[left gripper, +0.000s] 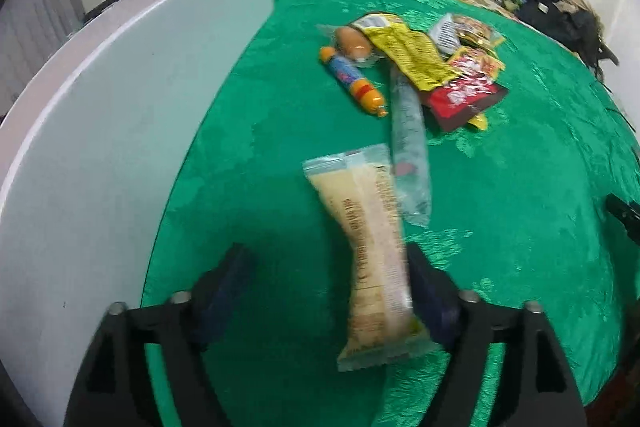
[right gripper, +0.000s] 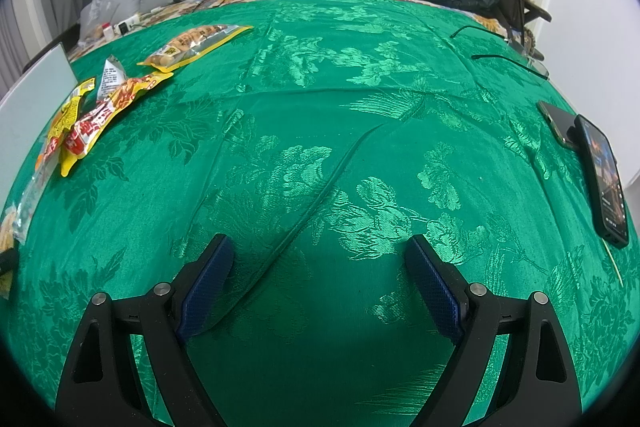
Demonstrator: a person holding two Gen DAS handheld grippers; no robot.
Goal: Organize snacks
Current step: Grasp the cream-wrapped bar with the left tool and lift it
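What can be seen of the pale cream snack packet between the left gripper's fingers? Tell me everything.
The pale cream snack packet is a long, flat pouch of clear film with crimped, sealed ends and dark print, too blurred to read, down one side. It is pinched narrower at its middle. It lies lengthwise over the green cloth, between the open jaws of the left gripper, close against the right finger; the left finger stands clear. Its far end lies beside a clear stick packet. Whether it rests on the cloth cannot be told.

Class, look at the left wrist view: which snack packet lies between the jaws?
The pale cream packet with clear sealed ends; the other snacks, such as the yellow packet, lie farther up the green cloth.
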